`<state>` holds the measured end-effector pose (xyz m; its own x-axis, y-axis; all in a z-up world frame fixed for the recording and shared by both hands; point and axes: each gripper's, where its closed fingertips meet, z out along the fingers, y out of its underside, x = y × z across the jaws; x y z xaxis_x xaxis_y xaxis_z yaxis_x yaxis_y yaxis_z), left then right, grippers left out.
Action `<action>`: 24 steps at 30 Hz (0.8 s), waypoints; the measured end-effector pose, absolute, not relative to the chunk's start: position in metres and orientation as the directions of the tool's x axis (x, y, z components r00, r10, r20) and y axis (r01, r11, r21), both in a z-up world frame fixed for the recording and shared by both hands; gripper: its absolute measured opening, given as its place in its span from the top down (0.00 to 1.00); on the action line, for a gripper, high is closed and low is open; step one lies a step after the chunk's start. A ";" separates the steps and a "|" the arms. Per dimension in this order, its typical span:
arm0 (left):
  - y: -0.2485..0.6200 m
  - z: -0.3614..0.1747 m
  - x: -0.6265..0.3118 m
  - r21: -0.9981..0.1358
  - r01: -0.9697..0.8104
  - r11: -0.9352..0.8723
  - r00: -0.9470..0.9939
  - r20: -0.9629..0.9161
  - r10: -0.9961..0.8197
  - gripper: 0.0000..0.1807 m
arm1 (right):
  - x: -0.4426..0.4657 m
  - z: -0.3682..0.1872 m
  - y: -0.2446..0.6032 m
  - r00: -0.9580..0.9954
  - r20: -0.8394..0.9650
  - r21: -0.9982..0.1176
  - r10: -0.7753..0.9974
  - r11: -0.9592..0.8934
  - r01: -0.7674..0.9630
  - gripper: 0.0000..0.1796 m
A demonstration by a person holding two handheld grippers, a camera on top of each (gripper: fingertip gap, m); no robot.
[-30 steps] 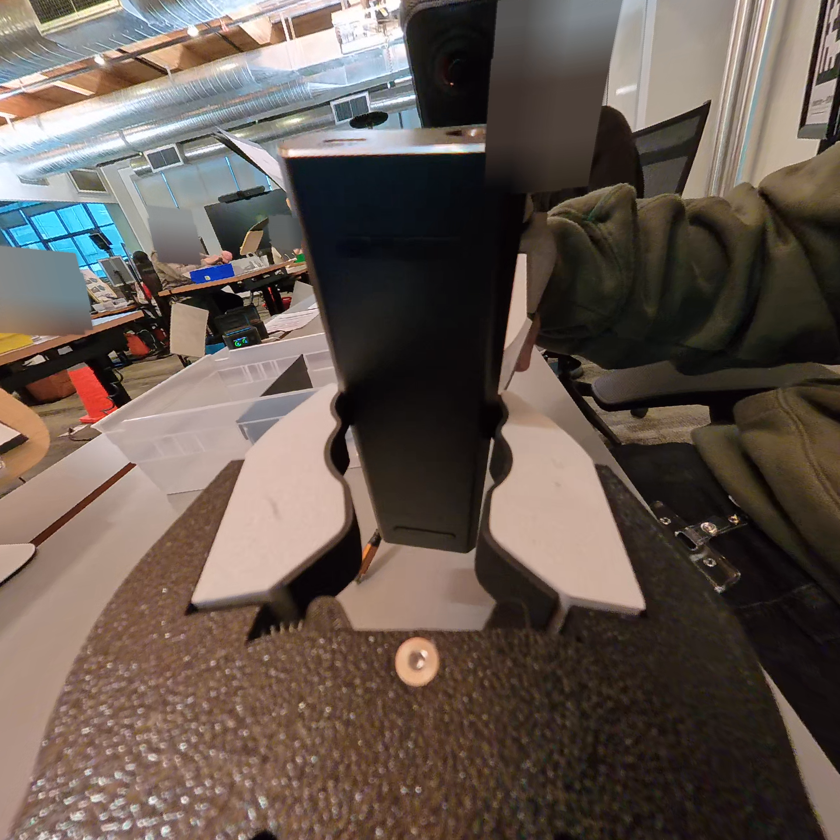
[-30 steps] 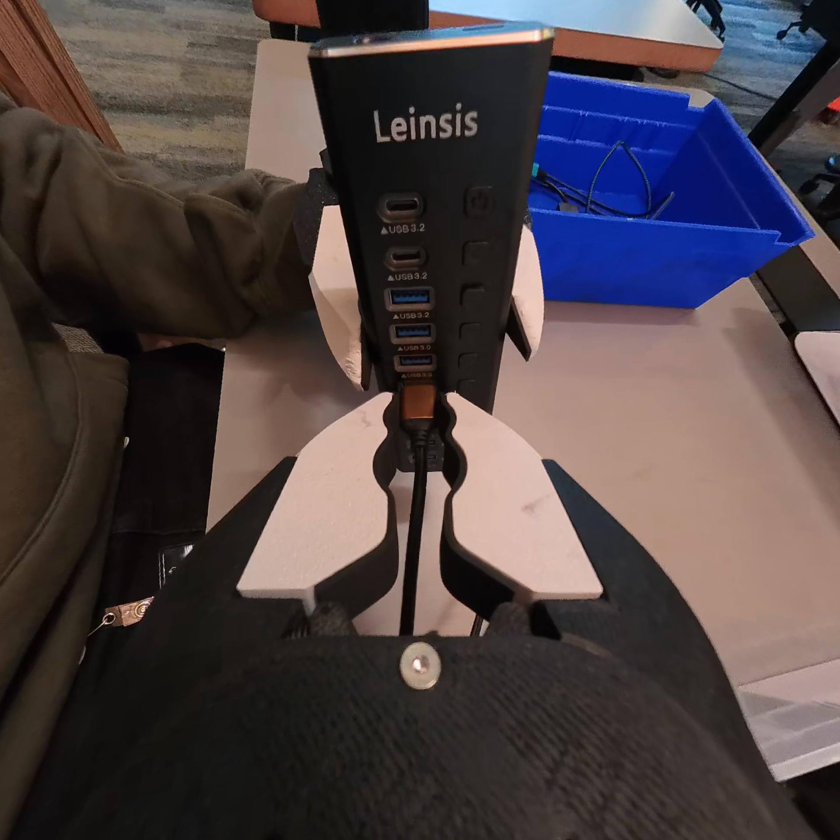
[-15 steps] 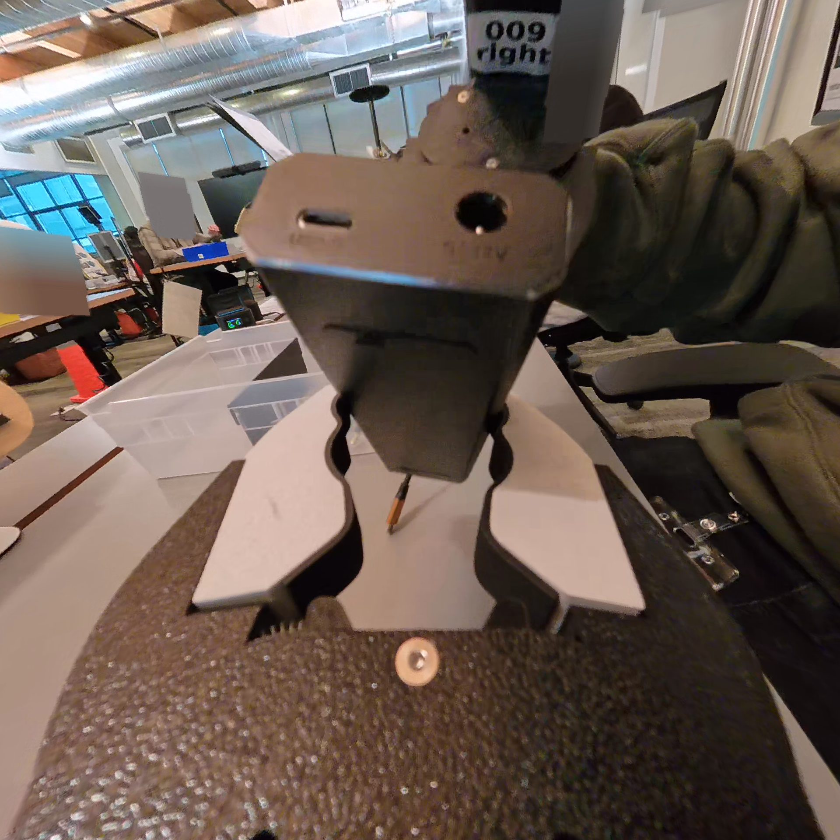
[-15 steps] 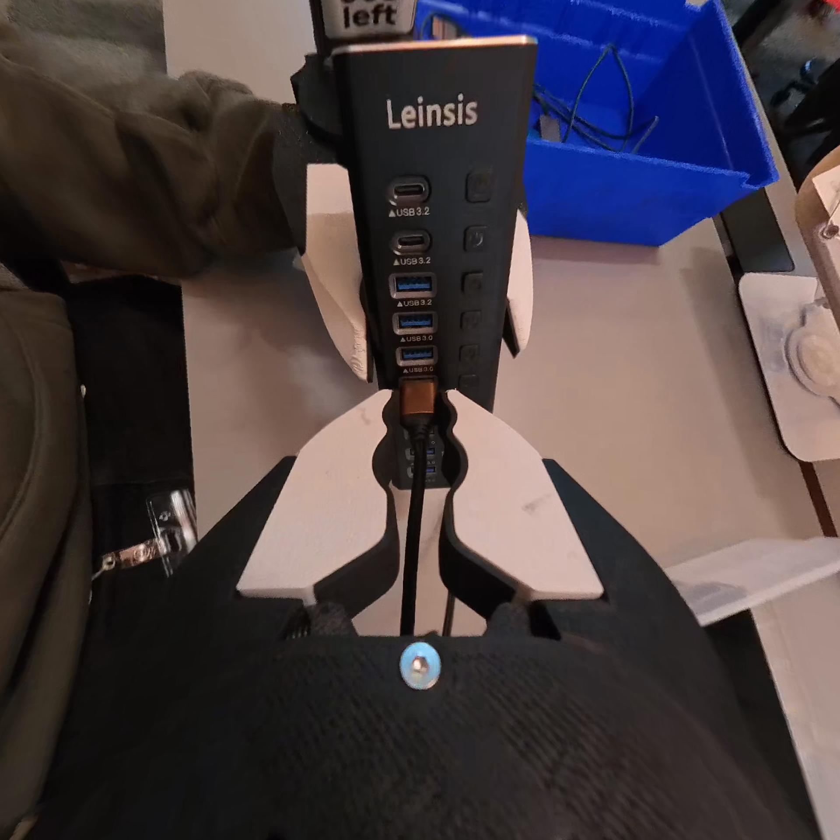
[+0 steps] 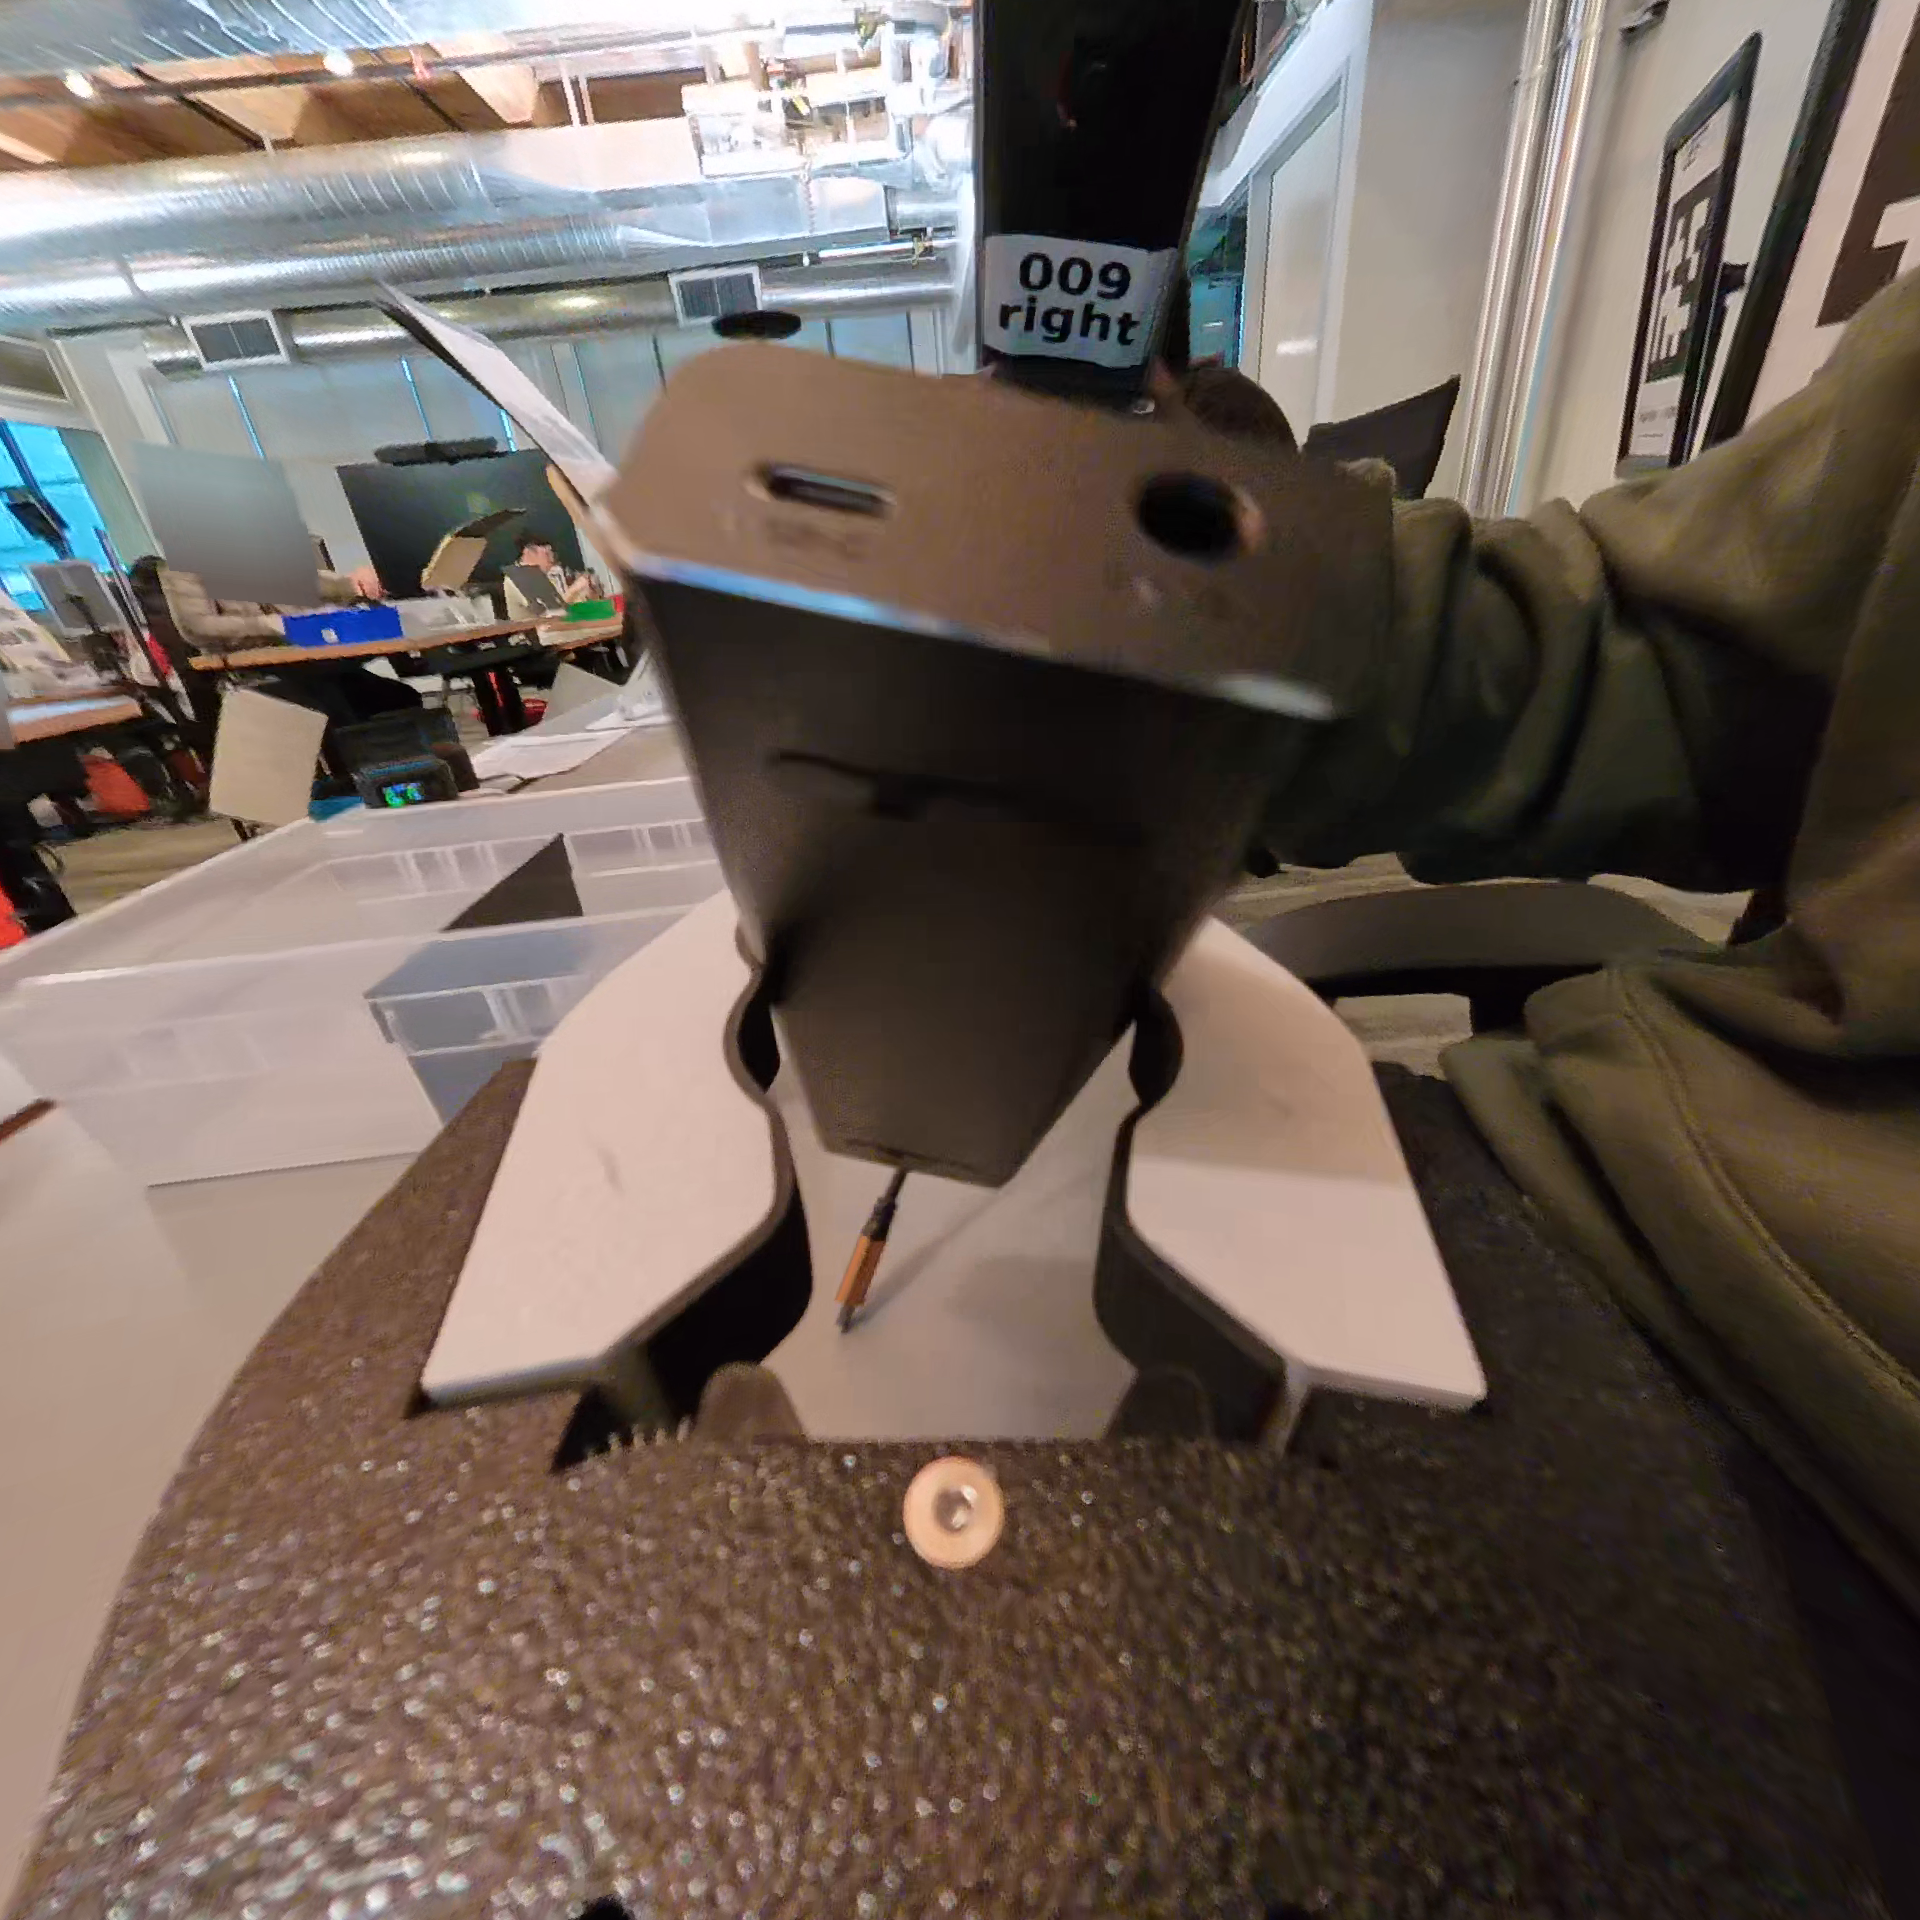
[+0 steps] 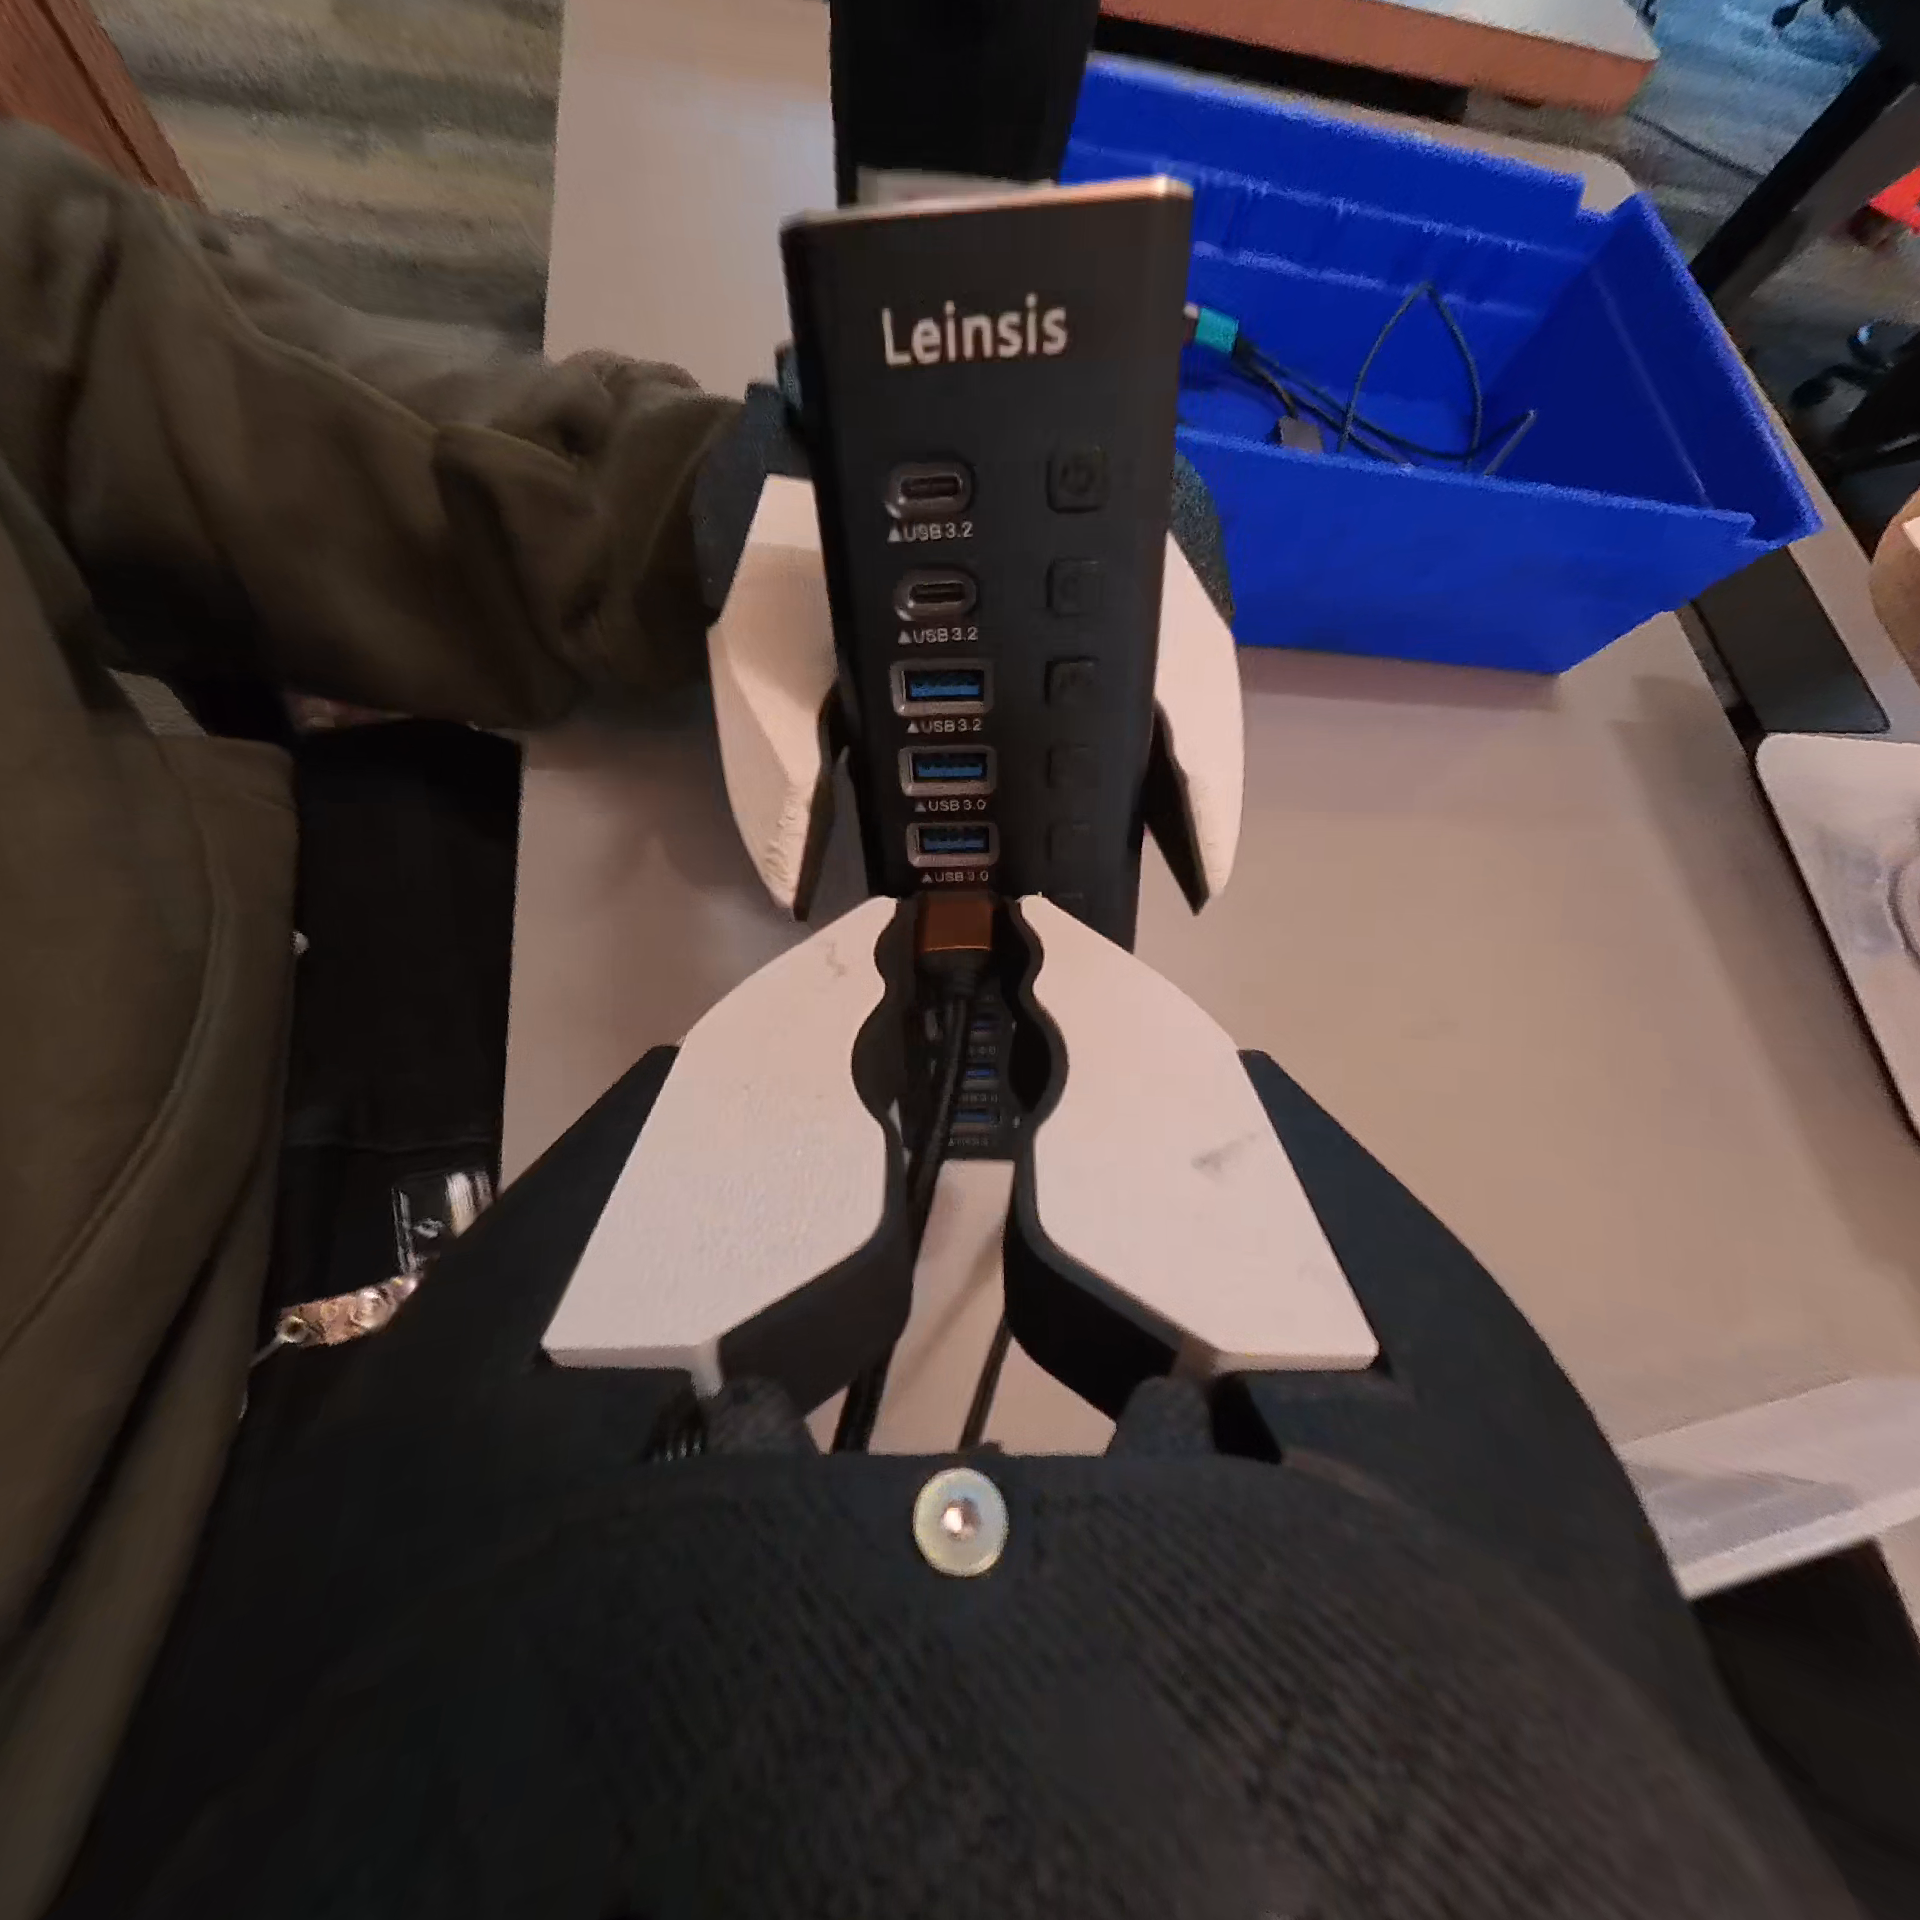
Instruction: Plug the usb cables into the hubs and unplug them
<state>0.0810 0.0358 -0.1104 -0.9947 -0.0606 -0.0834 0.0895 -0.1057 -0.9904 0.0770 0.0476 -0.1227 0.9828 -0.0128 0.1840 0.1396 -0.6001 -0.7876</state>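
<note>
My left tongs pinch the hub, my right tongs pinch the plug, which could jam if I tilt

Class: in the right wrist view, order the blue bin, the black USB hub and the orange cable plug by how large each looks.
1. blue bin
2. black USB hub, nearer the camera, so looking bigger
3. orange cable plug

Right gripper pinches the orange plug at the black hub.
</note>
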 end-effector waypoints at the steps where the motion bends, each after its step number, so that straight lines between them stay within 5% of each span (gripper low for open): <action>1: 0.034 -0.111 0.082 -0.991 0.079 -0.110 -0.995 -0.072 -0.067 0.63 | 0.079 -0.126 0.046 0.979 0.203 -0.771 -0.015 -0.619 0.150 0.91; 12: 0.034 -0.122 0.082 -0.991 0.079 -0.107 -0.996 -0.075 -0.045 0.63 | 0.077 -0.129 0.046 0.991 0.130 -0.796 -0.012 -0.597 0.097 0.91; 16: 0.029 -0.122 0.077 -0.991 0.061 -0.115 -0.998 -0.059 -0.025 0.53 | 0.074 -0.116 0.050 0.996 0.089 -0.843 -0.008 -0.534 0.071 0.91; 24: 0.027 -0.127 0.091 -0.989 0.145 -0.039 -0.981 -0.138 -0.135 0.61 | 0.082 -0.124 0.053 0.991 0.132 -0.810 -0.003 -0.577 0.106 0.91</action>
